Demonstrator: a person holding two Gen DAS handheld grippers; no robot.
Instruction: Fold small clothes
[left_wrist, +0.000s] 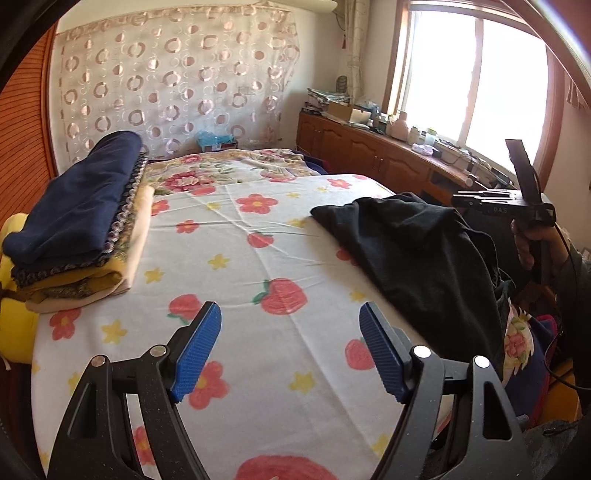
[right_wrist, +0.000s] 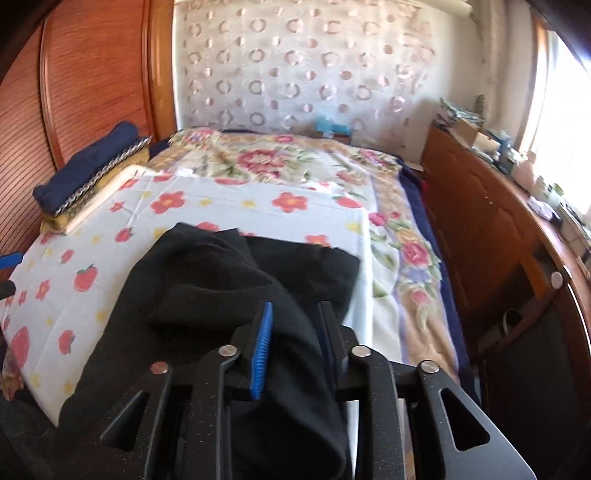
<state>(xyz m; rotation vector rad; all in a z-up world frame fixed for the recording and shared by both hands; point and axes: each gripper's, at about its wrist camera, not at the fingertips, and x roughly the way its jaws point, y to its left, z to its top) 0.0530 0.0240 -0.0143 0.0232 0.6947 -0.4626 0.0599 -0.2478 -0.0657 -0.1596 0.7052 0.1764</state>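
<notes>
Bedroom walls, a bright window and a big bed are seen in both views. Nearest in the left wrist view, the left tool (left_wrist: 290, 350) is held wide apart above the white bed sheet with red flowers, strawberries and yellow stars (left_wrist: 236, 236). Nothing is held between its blue ribbed pads (left_wrist: 197, 350).

Nearest in the right wrist view, the right tool (right_wrist: 295, 349) is seen with a thick fold of the soft black garment (right_wrist: 229, 288) squeezed between its two sides. One blue pad (right_wrist: 261, 354) is pressed against the cloth. The rest of the black garment is spread in a loose heap over the right part of the sheet, near the bed's edge. In the left wrist view the same garment (left_wrist: 417, 251) is seen on the right, and beside it a hand (left_wrist: 532, 243) is wrapped around the handle of the right tool.

Farther back on the left, a stack of folded clothes (left_wrist: 77, 221) is laid on the bed, with a dark blue one on top and yellow ones under it. Behind the sheet, a cream blanket with big pink roses (right_wrist: 266, 158) is spread out. At the far wall, a white curtain with shiny rings (left_wrist: 173, 77) is hung. Along the right side, a long brown wooden cabinet (left_wrist: 373, 151) full of small things is set under the window (left_wrist: 469, 77).
</notes>
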